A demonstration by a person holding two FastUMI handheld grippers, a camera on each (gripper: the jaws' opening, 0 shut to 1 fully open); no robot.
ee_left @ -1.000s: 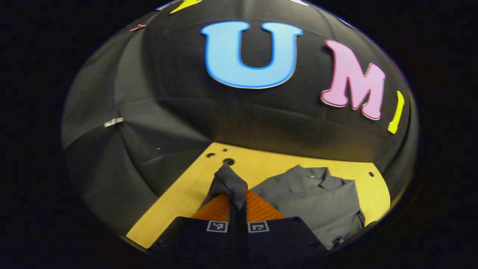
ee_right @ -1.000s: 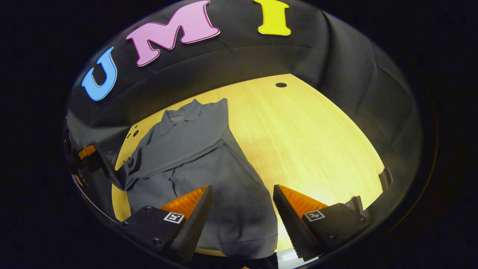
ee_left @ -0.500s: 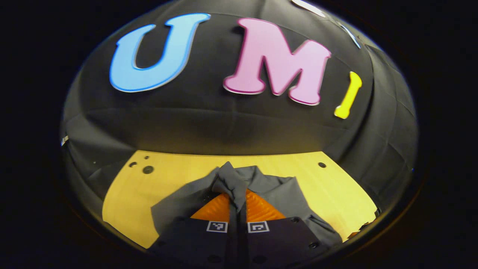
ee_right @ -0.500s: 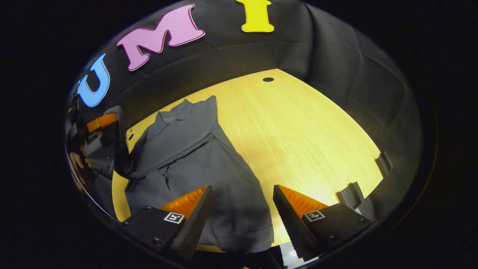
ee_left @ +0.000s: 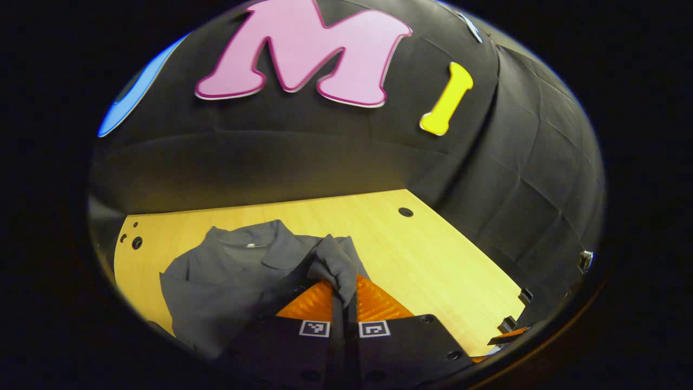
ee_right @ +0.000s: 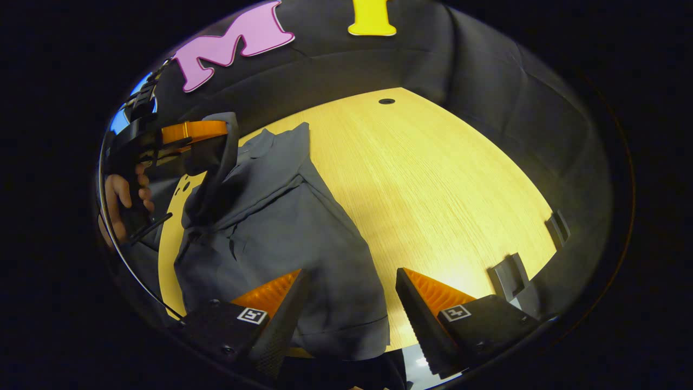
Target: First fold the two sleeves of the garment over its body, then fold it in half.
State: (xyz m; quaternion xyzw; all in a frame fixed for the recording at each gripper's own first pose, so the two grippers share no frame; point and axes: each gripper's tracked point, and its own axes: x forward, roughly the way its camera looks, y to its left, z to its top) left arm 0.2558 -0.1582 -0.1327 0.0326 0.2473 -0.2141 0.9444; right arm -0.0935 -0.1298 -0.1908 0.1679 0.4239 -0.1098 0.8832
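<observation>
Wooden table [ee_right: 433, 179] is lying under black cloth wall [ee_right: 487, 81]. Round hole [ee_right: 386, 101] is sitting at 12 o'clock; two dark brackets [ee_right: 509, 273] are standing at 4 o'clock.

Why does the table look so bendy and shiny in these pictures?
Right gripper view: the fisheye lens bows the table edge, and a bright glare patch sits near the open right gripper. Left gripper view: the table curves too, and the shirt looks dim.
</observation>
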